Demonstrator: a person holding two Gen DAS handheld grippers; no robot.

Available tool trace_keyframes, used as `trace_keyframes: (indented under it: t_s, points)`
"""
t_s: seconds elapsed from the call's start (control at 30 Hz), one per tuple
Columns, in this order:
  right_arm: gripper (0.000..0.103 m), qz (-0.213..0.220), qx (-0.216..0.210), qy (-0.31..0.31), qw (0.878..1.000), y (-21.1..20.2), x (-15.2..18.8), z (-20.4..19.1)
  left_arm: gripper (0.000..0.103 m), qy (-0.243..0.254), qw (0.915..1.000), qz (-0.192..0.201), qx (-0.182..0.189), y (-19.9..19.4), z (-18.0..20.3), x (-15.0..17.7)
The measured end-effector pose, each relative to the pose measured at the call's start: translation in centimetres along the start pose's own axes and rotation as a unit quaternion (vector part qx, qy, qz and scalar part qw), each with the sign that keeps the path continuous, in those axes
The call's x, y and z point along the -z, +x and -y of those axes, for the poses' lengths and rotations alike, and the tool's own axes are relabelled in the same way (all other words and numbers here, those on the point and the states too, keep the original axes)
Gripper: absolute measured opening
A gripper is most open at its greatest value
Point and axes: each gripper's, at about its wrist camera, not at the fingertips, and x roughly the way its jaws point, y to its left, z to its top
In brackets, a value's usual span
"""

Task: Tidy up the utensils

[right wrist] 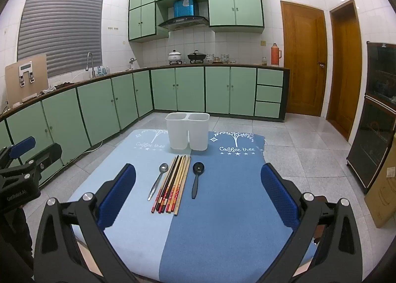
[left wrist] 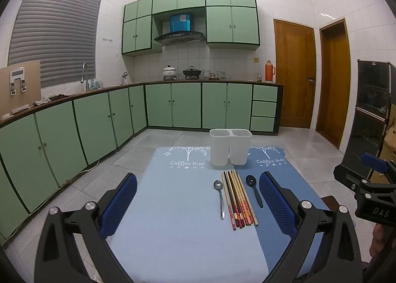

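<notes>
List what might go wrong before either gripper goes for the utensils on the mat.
1. The chopsticks lie packed side by side, flat on the mat; closing on one may scatter its neighbours.
2. The metal spoon lies close beside the bundle, so a wide-open left gripper could nudge both.
3. The white two-compartment holder looks light and tall; a utensil dropped in at an angle might tip it.
</notes>
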Motion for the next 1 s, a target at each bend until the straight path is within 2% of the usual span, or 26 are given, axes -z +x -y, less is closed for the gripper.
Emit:
trace_keyframes:
  t_s: [0.8, 1.0]
  points:
    - [0.098, -0.013, 0.002, 0.002, 1.000, 1.0, 0.7, 0.0, 0.097, -0.001, 1.0000, -0.007, 0.000, -0.5, 0.0, -0.1]
    - [0.098, -0.023, 0.010, -0.003, 1.000, 2.3, 0.4, 0.2, 0.097, 0.003, 0.9998, -0.018, -0.003, 1.6, -0.3, -0.2]
